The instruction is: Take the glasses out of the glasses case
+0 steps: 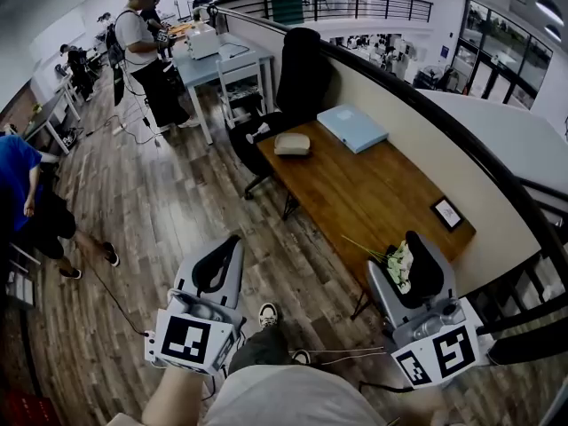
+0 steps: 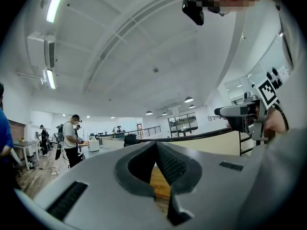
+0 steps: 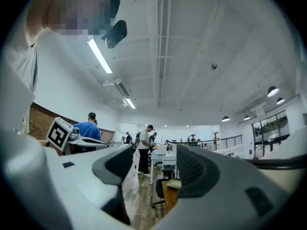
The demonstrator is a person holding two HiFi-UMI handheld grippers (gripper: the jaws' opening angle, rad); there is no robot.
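Glasses case (image 1: 292, 144) shut; contents hidden.

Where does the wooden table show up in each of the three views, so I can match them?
Head view: the wooden table runs from the centre to the lower right.
Left gripper view: the table is a sliver low between the jaws.
Right gripper view: the table's end is low between the jaws.
Shared landmark: the person in the white shirt.
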